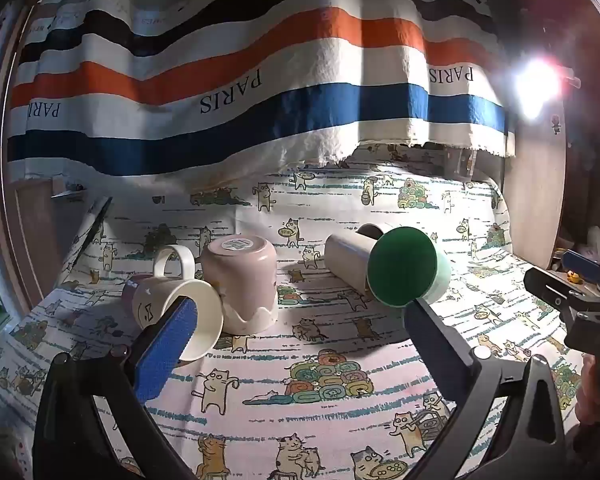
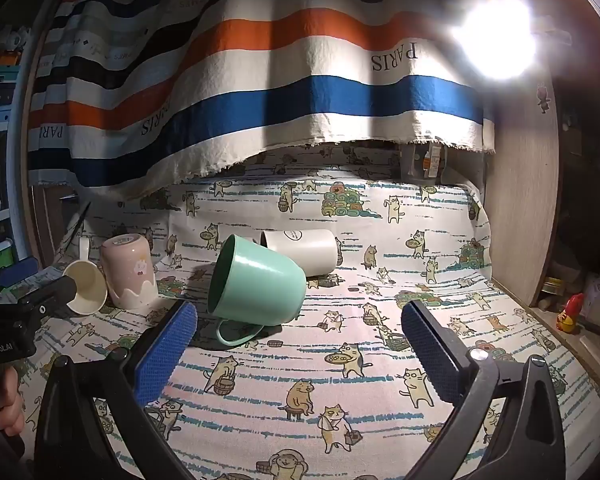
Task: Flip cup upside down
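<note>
The right tongs (image 2: 299, 322) hang released just above the cat-print cloth (image 2: 340, 392) on the tabletop, their blue pads spread wide. Just ahead, the green cup (image 2: 256, 284) lies on its side, handle down, mouth facing left. Behind it, a white cup (image 2: 304, 250) also lies on its side. Farther left stands an upside-down pink cup (image 2: 130, 272), with a cream mug (image 1: 176, 308) tipped over beside it. The left tongs (image 1: 300, 322) are released too.

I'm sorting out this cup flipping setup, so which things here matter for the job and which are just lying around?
For the job:
green mug, on its side
cream mug, on its side
white cup, on its side
pink cup, already upside down
left gripper and right gripper, both open

Lying about:
striped Paris cloth
cat-print tablecloth
red figurine
</note>
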Demonstrator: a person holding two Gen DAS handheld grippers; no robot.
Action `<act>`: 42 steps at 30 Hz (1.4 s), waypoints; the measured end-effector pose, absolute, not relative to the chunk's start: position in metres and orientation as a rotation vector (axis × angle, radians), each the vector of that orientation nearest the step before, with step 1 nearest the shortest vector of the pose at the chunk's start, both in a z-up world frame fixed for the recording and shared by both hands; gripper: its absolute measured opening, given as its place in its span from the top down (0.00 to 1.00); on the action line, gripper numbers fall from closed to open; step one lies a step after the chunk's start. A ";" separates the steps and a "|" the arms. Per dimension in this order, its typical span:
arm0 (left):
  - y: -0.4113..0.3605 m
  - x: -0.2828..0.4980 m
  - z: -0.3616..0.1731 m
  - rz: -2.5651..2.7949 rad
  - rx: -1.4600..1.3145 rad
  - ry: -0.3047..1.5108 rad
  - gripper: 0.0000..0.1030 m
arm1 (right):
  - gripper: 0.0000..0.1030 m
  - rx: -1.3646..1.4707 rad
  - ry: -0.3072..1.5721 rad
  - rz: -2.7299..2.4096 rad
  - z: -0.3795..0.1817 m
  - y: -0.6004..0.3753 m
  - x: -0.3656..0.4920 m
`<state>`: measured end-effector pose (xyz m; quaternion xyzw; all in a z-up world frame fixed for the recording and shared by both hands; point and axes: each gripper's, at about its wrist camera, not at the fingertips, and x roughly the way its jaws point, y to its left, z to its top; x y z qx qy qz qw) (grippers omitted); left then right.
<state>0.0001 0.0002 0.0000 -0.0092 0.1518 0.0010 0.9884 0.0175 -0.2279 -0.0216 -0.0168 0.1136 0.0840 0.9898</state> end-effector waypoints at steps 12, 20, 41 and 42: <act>0.007 -0.001 0.002 -0.008 -0.019 0.305 0.00 | 0.00 -0.035 0.227 0.168 -0.022 -0.228 0.017; 0.000 -0.003 0.001 -0.006 -0.012 0.303 0.00 | 0.00 -0.035 0.227 0.168 -0.022 -0.228 0.017; 0.002 -0.001 0.000 -0.003 -0.015 0.303 0.00 | 0.00 -0.034 0.227 0.168 -0.021 -0.228 0.017; 0.002 -0.001 0.000 -0.003 -0.015 0.303 0.00 | 0.00 -0.034 0.227 0.168 -0.021 -0.228 0.017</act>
